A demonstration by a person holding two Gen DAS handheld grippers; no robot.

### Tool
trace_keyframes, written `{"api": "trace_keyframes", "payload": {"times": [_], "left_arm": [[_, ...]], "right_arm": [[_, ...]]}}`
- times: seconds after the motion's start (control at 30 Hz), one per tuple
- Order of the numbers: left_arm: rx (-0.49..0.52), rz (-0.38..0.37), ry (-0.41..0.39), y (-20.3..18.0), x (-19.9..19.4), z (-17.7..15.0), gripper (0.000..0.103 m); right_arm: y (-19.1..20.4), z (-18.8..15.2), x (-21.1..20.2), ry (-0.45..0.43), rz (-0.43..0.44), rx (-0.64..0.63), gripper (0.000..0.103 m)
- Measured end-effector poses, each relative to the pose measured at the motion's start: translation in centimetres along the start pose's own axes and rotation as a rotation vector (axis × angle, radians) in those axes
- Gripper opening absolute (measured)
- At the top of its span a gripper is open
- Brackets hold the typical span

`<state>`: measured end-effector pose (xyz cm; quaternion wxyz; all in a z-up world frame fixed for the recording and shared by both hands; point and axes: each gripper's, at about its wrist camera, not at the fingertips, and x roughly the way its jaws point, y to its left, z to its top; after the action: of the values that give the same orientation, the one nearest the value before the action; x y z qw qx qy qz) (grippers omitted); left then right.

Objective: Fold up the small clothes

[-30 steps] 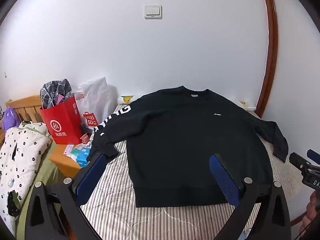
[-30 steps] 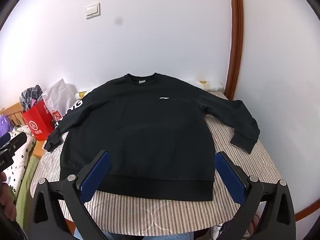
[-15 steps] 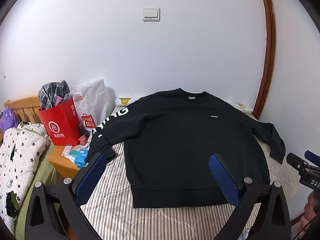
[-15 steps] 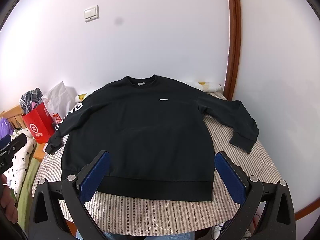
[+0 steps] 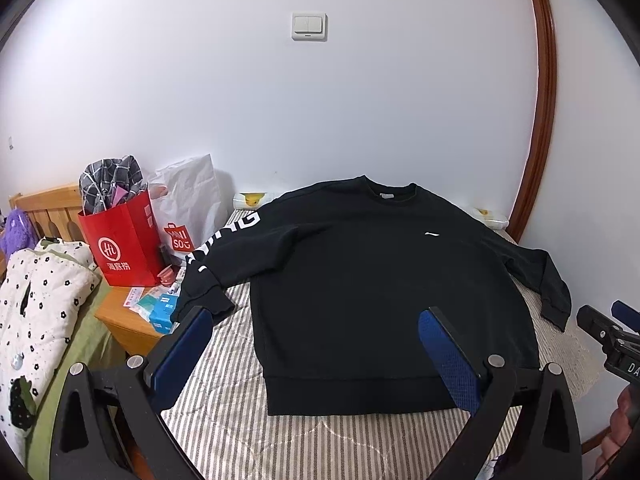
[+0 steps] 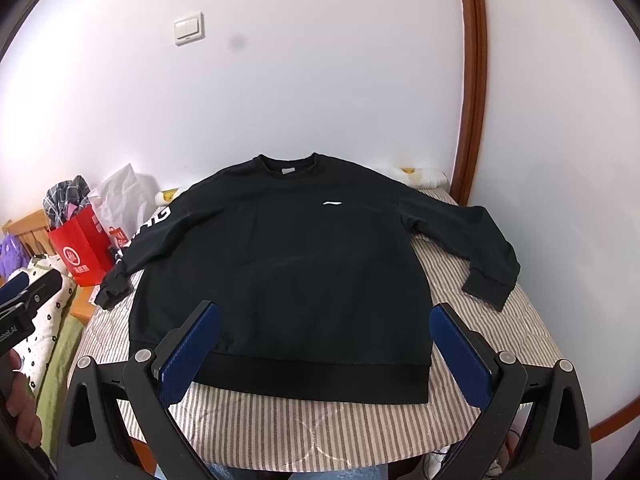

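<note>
I see the black sweatshirt (image 5: 384,280) spread flat and face up on the striped bed cover (image 5: 320,440), collar toward the white wall, both sleeves angled outward. My left gripper (image 5: 316,344) hovers above the hem edge of the sweatshirt with its blue pads wide apart and nothing between them; my right gripper (image 6: 324,340) does the same over the hem, jaws equally spread and empty. To the left of the sweatshirt a red paper bag (image 5: 124,244) stands on a wooden bedside table (image 5: 120,316), stuffed with a grey checked cloth (image 5: 108,184) that spills over its rim; the bag carries a white round logo and Chinese characters I cannot fully read. Just behind it leans a white bag (image 5: 188,208) printed "MINISO" in red. Between the red bag and the sweatshirt lie small packets and a blue box (image 5: 162,312), their labels too small to read. The sweatshirt's left sleeve bears large white letters, with "G" the only one I can read, and the chest has a small white logo (image 5: 431,234). A light switch (image 5: 309,27) sits on the wall above the sweatshirt.
</note>
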<state>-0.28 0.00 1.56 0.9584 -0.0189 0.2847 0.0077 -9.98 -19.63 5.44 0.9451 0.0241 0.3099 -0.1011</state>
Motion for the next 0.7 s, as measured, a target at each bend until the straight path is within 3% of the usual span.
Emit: {"api": "trace_keyframes", "payload": {"times": [0.7], "left_arm": [[-0.007, -0.002, 0.0, 0.12, 0.15, 0.38, 0.103]], "right_arm": [[0.51, -0.35, 0.06, -0.003, 0.016, 0.009, 0.103]]}}
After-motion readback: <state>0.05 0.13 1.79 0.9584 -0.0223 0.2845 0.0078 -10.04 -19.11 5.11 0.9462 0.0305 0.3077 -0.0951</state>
